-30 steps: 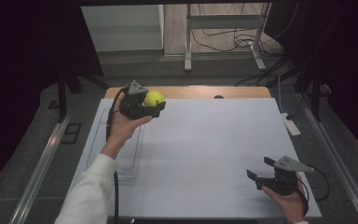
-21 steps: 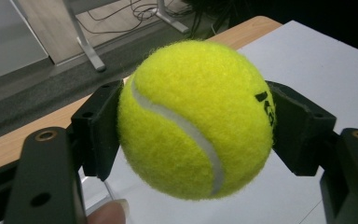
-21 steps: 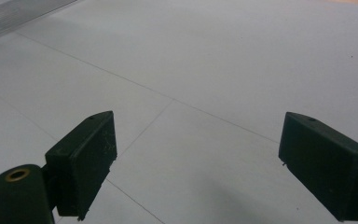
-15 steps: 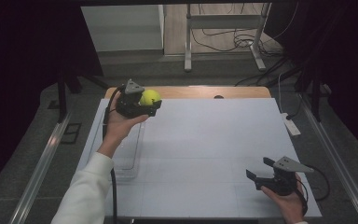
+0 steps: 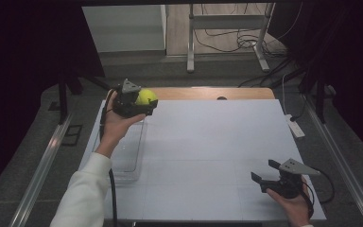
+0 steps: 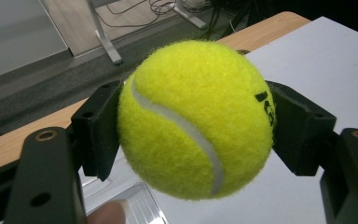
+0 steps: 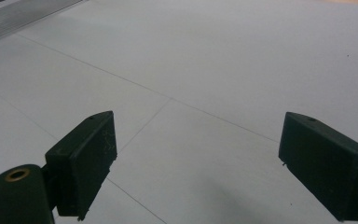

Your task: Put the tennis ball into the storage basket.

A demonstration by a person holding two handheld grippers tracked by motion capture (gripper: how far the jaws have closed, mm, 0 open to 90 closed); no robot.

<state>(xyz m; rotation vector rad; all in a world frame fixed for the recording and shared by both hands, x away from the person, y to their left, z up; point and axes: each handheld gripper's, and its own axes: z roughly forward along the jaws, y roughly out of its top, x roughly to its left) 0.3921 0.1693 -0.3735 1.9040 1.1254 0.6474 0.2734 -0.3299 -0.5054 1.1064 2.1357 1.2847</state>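
The tennis ball (image 6: 196, 119) is yellow-green and fuzzy, with a white curved seam, and it sits between the two black jaws of the left gripper (image 5: 133, 100), which press on it from both sides and hold it up in the air, above the far left part of the bench (image 5: 208, 156). On the side of the ball there is some black printing, but it is cut off at the edge and I cannot read it. Just under the left hand, a clear plastic tray (image 5: 128, 153) lies on the bench near its left edge. The right gripper (image 5: 276, 177) is held low over the near right corner, well apart from the ball, with its jaws spread wide and nothing between them. The bench has a white top with thin lines and a wooden strip at the far edge. Behind it are a grey floor, metal legs and loose cables (image 5: 227, 33).
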